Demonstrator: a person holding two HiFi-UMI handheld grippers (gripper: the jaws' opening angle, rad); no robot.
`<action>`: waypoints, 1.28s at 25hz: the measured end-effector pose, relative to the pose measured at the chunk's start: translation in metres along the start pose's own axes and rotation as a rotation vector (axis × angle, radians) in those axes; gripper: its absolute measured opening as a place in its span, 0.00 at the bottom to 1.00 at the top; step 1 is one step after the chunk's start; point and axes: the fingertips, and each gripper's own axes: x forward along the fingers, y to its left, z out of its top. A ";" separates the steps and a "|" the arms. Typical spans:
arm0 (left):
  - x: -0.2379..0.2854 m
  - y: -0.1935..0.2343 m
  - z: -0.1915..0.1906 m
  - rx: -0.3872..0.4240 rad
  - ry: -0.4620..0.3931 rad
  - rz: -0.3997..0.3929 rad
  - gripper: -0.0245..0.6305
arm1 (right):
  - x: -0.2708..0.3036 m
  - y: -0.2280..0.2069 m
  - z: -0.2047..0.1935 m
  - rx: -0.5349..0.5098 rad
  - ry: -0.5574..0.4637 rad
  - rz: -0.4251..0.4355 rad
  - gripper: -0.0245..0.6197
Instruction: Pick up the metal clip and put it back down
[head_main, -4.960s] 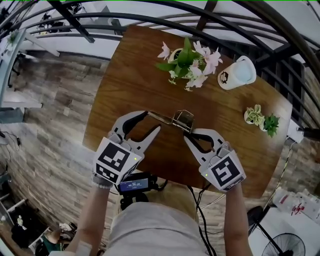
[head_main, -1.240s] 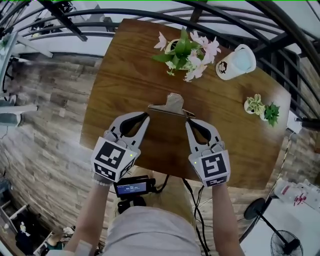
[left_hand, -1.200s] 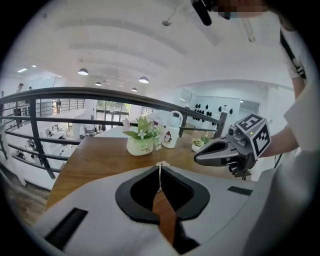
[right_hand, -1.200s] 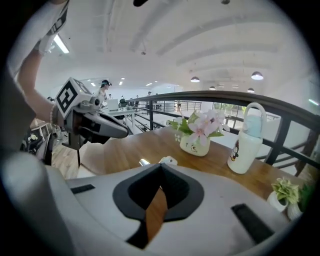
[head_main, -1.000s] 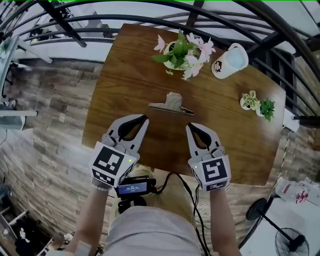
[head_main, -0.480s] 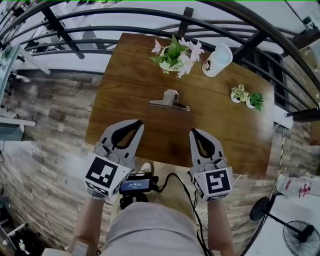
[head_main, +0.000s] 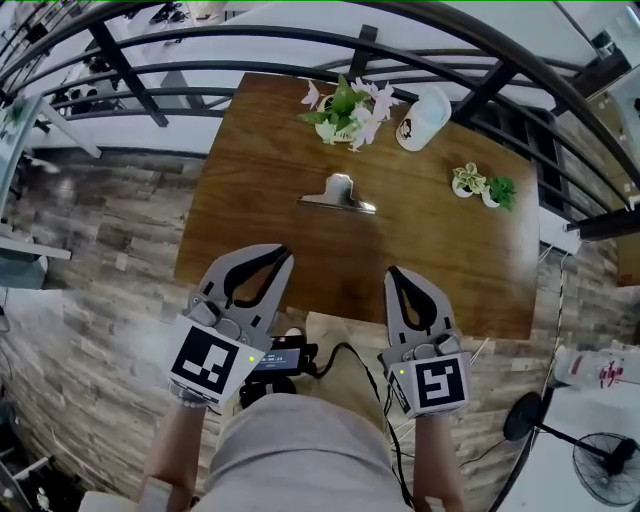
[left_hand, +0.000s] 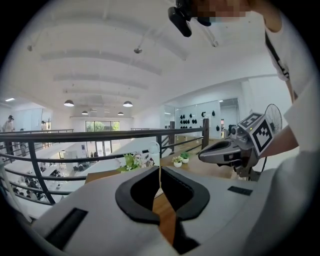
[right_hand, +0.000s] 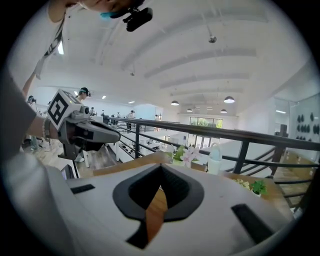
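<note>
Shiny metal clip (head_main: 338, 194); smooth brown wood table (head_main: 440, 260); matt grey plastic jaws.

wooden table (head_main: 250, 200) | far edge: flowering plant (head_main: 345, 105) — white jug (head_main: 420, 105) beside | right: two small potted plants (head_main: 480, 186)

Head view looks steeply down on table (head_main: 262, 185), left gripper (head_main: 286, 251), right gripper (head_main: 392, 270); gripper views look level across table toward railing (left_hand: 100, 135), sharing flowers (head_main: 345, 103).

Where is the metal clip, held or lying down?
Lying down. The metal clip rests on the table; the left gripper and right gripper are shut, empty, away from it.
</note>
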 end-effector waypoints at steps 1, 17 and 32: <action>-0.002 -0.001 0.001 0.002 -0.002 -0.001 0.06 | -0.003 0.000 0.002 0.001 -0.005 -0.004 0.04; -0.025 -0.003 0.010 0.013 -0.023 0.001 0.06 | -0.021 0.015 0.011 -0.040 -0.023 -0.031 0.04; -0.030 -0.004 0.009 0.018 -0.025 -0.007 0.06 | -0.027 0.013 0.013 -0.011 -0.030 -0.086 0.04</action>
